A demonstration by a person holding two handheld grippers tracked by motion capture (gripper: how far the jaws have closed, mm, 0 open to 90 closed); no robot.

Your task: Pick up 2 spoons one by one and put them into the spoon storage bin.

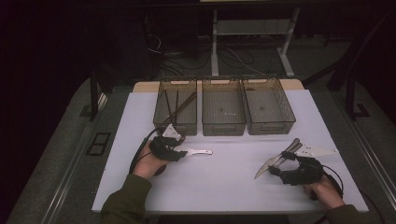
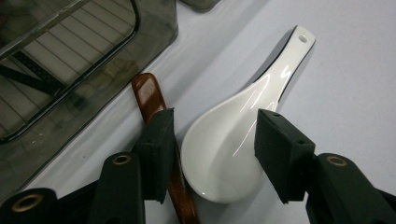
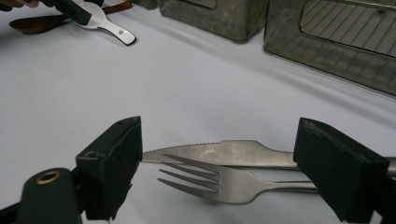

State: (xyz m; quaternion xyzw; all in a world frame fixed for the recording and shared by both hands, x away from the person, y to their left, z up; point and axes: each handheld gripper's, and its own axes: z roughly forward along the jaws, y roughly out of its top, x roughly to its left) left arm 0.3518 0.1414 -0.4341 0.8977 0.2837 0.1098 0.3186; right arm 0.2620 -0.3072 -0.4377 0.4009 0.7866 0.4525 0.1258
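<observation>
High view: white table [image 1: 224, 182], dark room, grey floor [image 1: 51, 154].

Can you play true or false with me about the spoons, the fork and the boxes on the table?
1. The left tool is around a white spoon. True.
2. A brown wooden spoon lies right beside the white one. True.
3. The right tool has a cup between its jaws. False: a fork and a knife lie there.
4. There are five boxes. False: three, left box, middle box, right box.
5. The middle box is full of forks. False: it looks empty.
</observation>
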